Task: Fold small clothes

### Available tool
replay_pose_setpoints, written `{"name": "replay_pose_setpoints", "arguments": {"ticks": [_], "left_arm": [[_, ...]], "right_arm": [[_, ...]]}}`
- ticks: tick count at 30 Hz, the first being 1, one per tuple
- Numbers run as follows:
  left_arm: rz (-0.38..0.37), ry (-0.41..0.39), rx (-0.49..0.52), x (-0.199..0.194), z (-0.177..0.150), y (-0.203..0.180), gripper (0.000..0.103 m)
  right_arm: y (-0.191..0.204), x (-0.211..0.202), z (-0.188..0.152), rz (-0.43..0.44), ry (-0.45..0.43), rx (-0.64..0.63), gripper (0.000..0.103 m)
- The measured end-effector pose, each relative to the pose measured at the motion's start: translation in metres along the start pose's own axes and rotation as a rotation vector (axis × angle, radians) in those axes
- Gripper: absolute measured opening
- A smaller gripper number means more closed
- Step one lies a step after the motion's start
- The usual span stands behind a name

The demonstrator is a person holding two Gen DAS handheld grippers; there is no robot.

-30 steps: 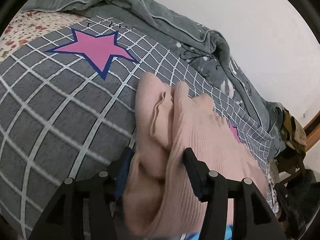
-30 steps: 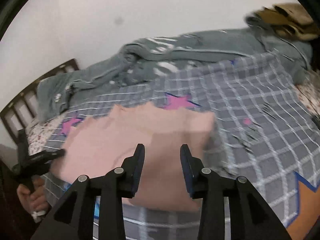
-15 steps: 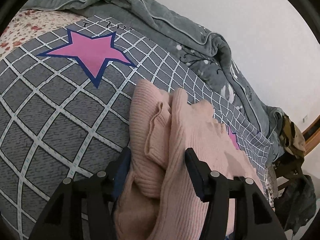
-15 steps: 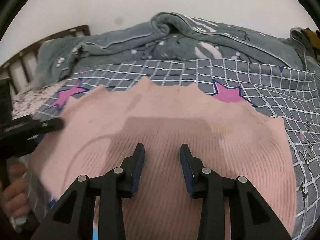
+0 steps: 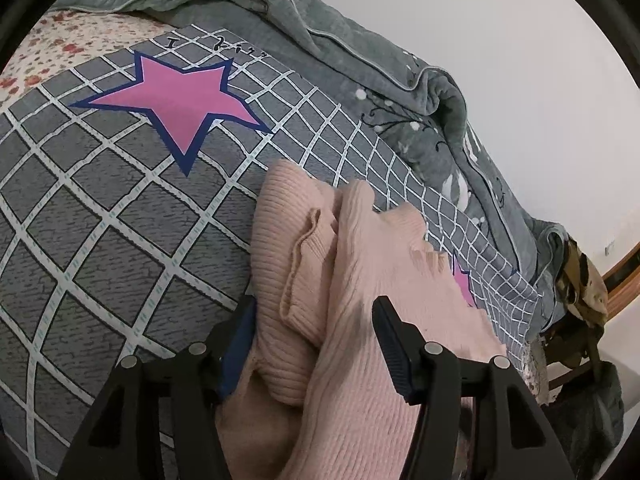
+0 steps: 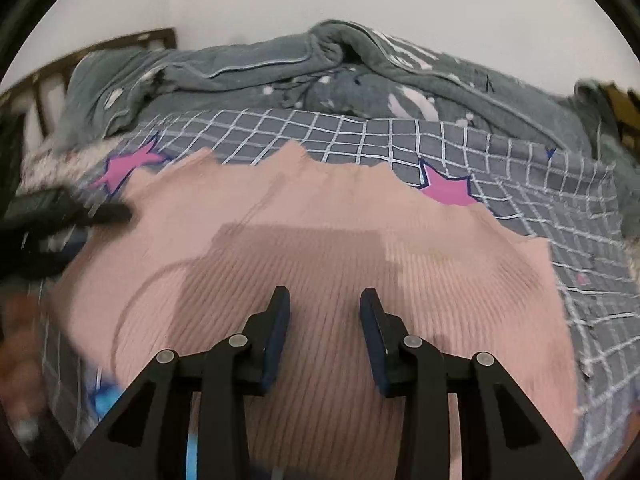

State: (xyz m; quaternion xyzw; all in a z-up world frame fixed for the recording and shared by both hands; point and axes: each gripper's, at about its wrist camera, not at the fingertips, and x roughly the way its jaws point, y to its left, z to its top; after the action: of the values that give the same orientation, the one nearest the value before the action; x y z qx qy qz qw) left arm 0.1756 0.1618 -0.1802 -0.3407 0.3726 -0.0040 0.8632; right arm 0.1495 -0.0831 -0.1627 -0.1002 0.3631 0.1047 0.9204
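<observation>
Grey checked bedsheet (image 5: 100, 240) fills the left wrist view; the left gripper (image 5: 316, 332) is opening around a bunched fold of the pink sweater (image 5: 360, 280).

On the right wrist view, the right gripper (image 6: 325, 312) hovers released over the sweater, spread flat on the bed.

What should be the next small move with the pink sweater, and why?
Probably let the left gripper finish releasing and draw back. Its jaws are opening around a bunched fold of the pink sweater, which already lies spread on the checked sheet, while the right gripper hovers open above its middle.
</observation>
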Motion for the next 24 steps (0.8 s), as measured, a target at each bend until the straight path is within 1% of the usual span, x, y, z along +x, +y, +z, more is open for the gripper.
{"name": "replay_pose_setpoints", "arguments": {"ticks": [3,4,6,10,12,16,18,21,24], "left_arm": [[0.024,-0.005,0.025,-0.001,-0.002,-0.006,0.056],[0.026,-0.005,0.027,-0.001,-0.003,-0.007,0.056],[0.026,-0.004,0.026,-0.002,-0.004,-0.007,0.056],[0.023,0.003,0.017,-0.001,-0.004,-0.005,0.056],[0.026,0.003,0.02,-0.001,-0.004,-0.005,0.056],[0.042,-0.004,0.046,0.001,-0.004,-0.006,0.056],[0.057,-0.011,0.06,0.003,-0.004,-0.009,0.056],[0.066,-0.013,0.079,0.005,-0.004,-0.012,0.056],[0.052,-0.006,0.061,0.007,-0.003,-0.009,0.056]], "right_arm": [[0.005,-0.011,-0.018,0.02,0.045,-0.005,0.036],[0.006,-0.014,-0.022,0.016,0.045,-0.009,0.036],[0.006,-0.021,-0.024,0.016,0.029,-0.021,0.035],[0.0,-0.028,-0.009,0.028,-0.034,0.015,0.035],[-0.002,-0.018,0.003,0.007,-0.041,0.016,0.035],[-0.006,0.023,0.02,-0.024,0.002,0.045,0.035],[-0.009,0.034,0.024,-0.035,0.002,0.058,0.035],[-0.012,0.039,0.026,-0.025,-0.001,0.081,0.036],[-0.01,0.036,0.024,-0.027,-0.004,0.061,0.035]]}}
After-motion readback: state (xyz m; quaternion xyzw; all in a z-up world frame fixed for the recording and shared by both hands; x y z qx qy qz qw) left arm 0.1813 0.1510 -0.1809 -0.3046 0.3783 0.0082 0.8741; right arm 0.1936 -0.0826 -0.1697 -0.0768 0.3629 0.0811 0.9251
